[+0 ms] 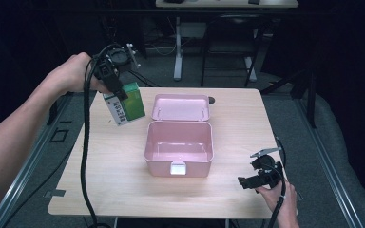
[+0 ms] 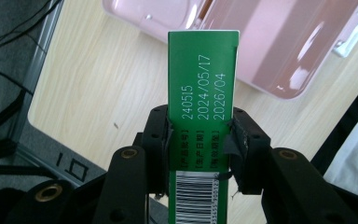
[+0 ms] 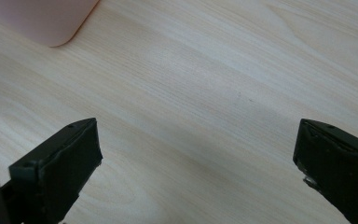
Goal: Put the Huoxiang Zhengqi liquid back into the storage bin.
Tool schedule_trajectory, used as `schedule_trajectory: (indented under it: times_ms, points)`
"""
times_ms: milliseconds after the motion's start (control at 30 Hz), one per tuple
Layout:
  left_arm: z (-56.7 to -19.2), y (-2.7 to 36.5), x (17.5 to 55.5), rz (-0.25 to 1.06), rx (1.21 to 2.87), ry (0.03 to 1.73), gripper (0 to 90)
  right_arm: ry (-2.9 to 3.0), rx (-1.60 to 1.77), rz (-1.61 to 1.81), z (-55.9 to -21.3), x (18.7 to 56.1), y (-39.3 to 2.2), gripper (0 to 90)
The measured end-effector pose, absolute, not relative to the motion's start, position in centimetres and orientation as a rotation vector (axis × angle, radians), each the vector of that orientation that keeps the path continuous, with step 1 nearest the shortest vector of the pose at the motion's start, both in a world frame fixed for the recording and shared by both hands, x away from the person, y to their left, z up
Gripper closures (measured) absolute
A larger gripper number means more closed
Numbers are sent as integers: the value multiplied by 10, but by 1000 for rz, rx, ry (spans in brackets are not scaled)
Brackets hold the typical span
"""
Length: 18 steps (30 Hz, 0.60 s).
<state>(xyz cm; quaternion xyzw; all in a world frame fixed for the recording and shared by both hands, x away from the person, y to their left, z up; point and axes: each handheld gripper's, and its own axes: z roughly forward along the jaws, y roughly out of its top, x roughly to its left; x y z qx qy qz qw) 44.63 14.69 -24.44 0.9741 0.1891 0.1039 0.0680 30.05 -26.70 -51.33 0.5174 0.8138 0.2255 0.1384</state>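
the left gripper (image 2: 200, 140) clamps the green carton (image 2: 203, 88) by its narrow sides above the table (image 1: 109, 166), left of the open pink box (image 1: 179, 148); light, crushable cardboard, best pinched gently; the right gripper (image 3: 198, 158) gapes wide, empty.

The green carton (image 2: 203, 116) carries white print on its narrow side: "240515", "2024/05/17" and "2026/04", each running lengthwise along the box. Beside these stand three short bracketed labels in Chinese characters, too small to read. Nearer the camera, a white patch bears a black barcode (image 2: 198, 189) with tiny, illegible digits under it.
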Motion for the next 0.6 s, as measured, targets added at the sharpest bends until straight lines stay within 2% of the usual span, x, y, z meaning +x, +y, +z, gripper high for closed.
schedule_trajectory:
  times_ms: [600]
  points:
    - [-242,102,440,326,2923,422,634,2351,1486,656,-512,300,-267,0]
